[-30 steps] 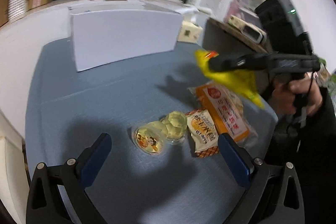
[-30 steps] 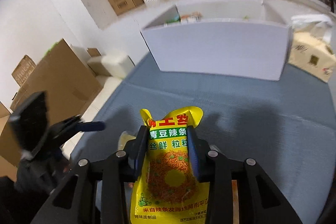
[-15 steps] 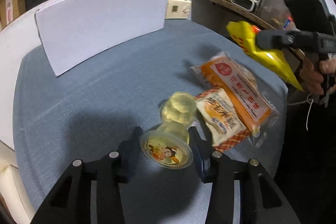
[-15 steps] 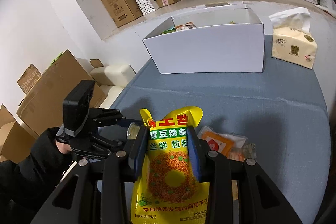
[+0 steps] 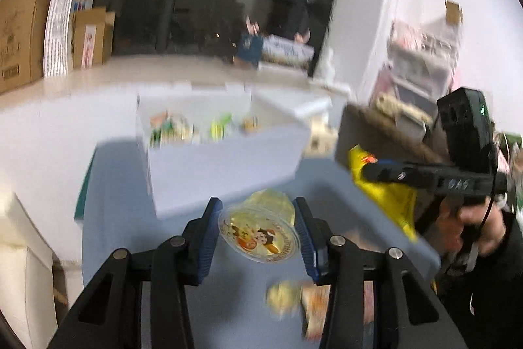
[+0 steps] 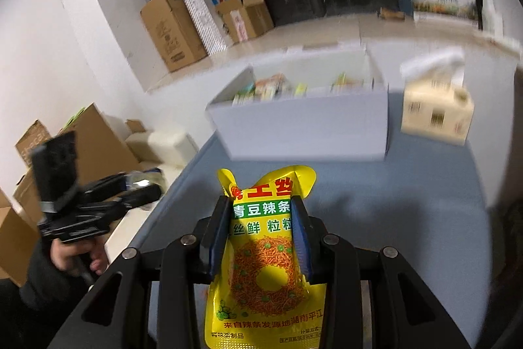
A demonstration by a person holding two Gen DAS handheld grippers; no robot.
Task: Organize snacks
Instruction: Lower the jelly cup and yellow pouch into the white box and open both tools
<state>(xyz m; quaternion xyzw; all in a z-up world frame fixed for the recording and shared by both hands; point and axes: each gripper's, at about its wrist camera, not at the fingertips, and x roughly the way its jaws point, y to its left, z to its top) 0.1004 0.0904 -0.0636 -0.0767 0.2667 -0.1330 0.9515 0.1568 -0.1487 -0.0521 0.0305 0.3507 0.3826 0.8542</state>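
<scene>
My left gripper (image 5: pixel 258 211) is shut on a clear jelly cup (image 5: pixel 260 236) with a cartoon lid, held up above the blue table (image 5: pixel 130 234). Below it a second jelly cup (image 5: pixel 284 296) and an orange snack packet (image 5: pixel 315 306) lie blurred on the cloth. My right gripper (image 6: pixel 260 208) is shut on a yellow spicy-strip bag (image 6: pixel 264 264), also lifted off the table. An open white box (image 6: pixel 304 126) with several snacks inside stands at the far side, ahead of both grippers. The right gripper (image 5: pixel 385 172) with its yellow bag (image 5: pixel 389 198) shows at right in the left wrist view.
A tissue pack (image 6: pixel 436 110) stands right of the white box. Cardboard boxes (image 6: pixel 173 28) and a paper bag (image 6: pixel 209 5) line the far ledge. More cardboard boxes (image 6: pixel 88 139) sit left of the table. A person's hand (image 6: pixel 78 257) holds the left gripper.
The left gripper came down around the jelly cup, shut on it and lifted it off the table toward the white box. The right gripper rose a little with its yellow bag.
</scene>
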